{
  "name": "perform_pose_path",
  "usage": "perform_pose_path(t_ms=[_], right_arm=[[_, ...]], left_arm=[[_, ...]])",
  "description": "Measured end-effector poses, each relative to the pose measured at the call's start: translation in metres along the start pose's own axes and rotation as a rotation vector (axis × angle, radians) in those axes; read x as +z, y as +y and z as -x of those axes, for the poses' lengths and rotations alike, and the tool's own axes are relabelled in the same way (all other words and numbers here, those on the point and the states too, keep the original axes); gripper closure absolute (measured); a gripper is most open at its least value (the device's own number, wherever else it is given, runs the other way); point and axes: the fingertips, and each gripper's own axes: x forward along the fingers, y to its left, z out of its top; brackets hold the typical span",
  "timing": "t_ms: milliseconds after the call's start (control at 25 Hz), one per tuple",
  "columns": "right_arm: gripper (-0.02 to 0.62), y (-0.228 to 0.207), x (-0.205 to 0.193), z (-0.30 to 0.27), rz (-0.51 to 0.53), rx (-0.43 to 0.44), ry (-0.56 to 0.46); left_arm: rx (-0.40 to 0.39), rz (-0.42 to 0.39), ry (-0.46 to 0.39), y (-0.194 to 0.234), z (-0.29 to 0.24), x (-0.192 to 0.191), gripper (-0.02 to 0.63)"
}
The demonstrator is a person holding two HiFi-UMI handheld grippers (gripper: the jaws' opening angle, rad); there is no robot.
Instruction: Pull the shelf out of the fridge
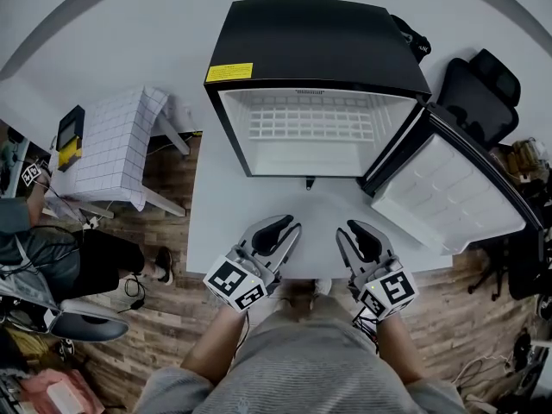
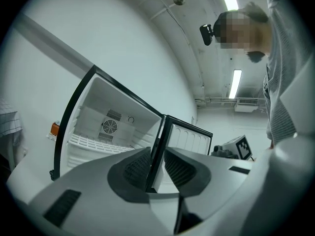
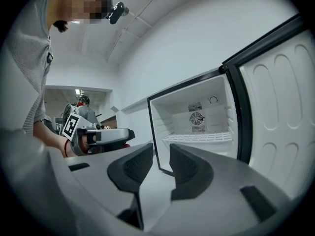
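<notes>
Looking down from the head view, we hold the left gripper (image 1: 283, 227) and right gripper (image 1: 354, 229) side by side, well short of the open fridge (image 1: 315, 33). The white wire shelf (image 1: 315, 123) lies ahead of both, deep inside. Left gripper view: jaws only slightly apart, nothing between them, and so slim a gap could butt the shelf's front edge instead of straddling it. Right gripper view: jaws wider apart, also empty. An uneven pull from the two sides could skew the shelf and jam it in its rails.
</notes>
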Motion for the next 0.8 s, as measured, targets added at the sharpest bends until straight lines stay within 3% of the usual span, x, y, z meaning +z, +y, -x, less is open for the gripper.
perform_pose_path(t_ms=[360, 800], right_arm=[[0.502, -0.020, -0.011, -0.018, -0.078, -0.024, 0.011], [0.502, -0.038, -0.023, -0.039, -0.085, -0.039, 0.004]], left_arm=[[0.074, 0.233, -0.105, 0.040, -0.012, -0.006, 0.509], [0.083, 0.194, -0.088, 0.055, -0.029, -0.018, 0.485]])
